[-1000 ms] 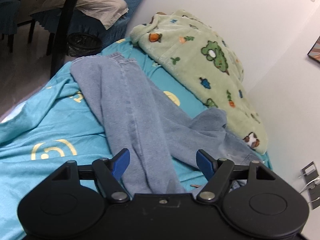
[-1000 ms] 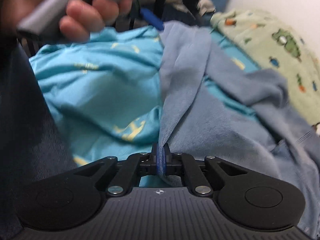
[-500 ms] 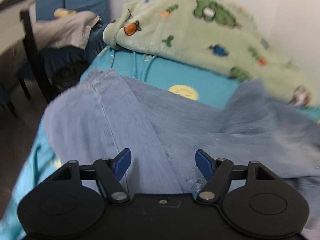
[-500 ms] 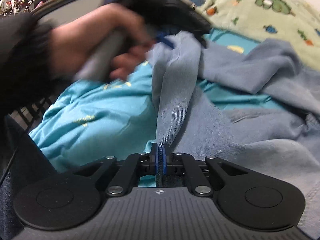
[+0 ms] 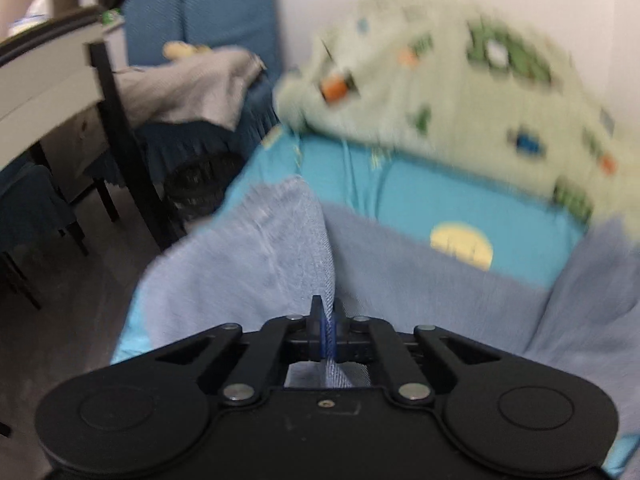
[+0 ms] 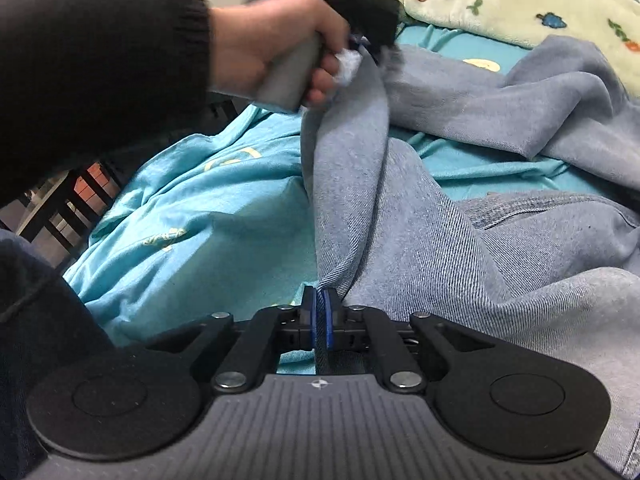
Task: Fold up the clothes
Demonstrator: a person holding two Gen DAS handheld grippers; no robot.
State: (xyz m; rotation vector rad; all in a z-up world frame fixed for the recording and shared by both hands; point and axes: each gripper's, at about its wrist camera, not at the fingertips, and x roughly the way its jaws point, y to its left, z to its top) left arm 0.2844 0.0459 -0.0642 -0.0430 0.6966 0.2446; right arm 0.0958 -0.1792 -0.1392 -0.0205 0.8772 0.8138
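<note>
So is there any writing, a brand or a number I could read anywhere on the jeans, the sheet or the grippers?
None readable.
Teal sheet: yellow printed marks, too distorted to read as text.
Right gripper: a small compass-like emblem on its body, no words.
Jeans: no visible label.

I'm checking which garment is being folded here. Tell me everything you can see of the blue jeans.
The jeans are light blue denim with a visible twill weave and a stitched seam, looking soft and faded. They lie rumpled across the turquoise bedsheet, one leg bunched near the green blanket. One leg is lifted into a taut fold: the right gripper is shut on its near end, the left gripper on its far end.
</note>
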